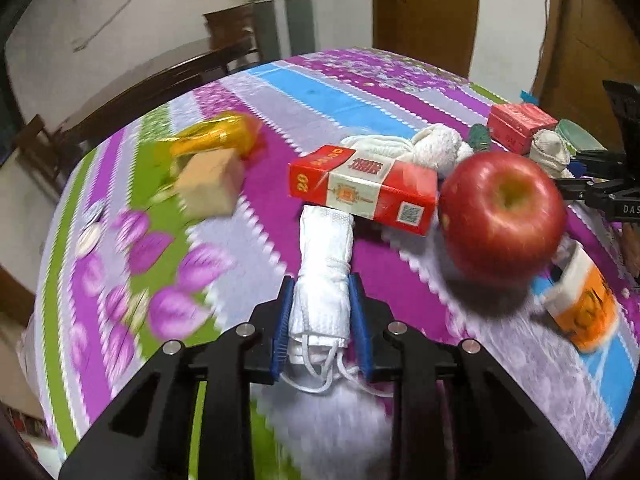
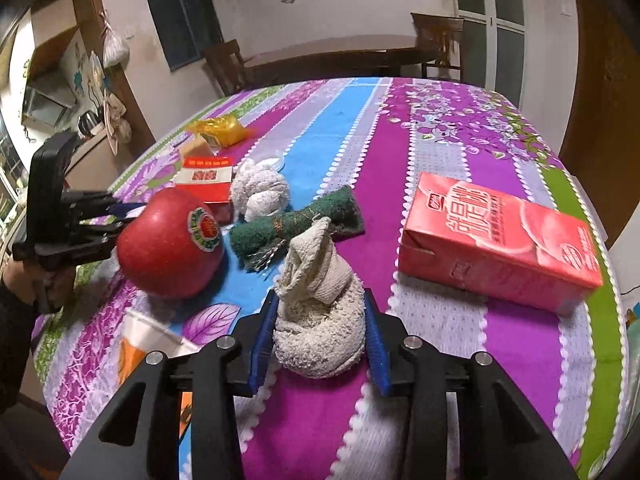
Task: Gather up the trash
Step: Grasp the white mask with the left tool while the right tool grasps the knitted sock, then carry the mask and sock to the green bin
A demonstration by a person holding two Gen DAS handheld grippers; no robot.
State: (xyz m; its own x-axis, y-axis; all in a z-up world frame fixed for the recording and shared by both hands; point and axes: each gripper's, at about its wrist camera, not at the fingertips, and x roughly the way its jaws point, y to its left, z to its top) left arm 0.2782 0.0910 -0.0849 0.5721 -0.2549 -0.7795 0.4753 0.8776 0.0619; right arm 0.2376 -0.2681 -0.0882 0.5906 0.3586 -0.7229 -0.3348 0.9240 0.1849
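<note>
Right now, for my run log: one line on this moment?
task: collect trash | left hand-held gripper: shut on mask | right hand-held gripper: shut on rag | apple: on table

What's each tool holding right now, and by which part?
Left tool: rolled white face mask, clamped at its near end, ear loops dangling behind. Right tool: crumpled off-white cloth, pinched across its wide lower bulk.
</note>
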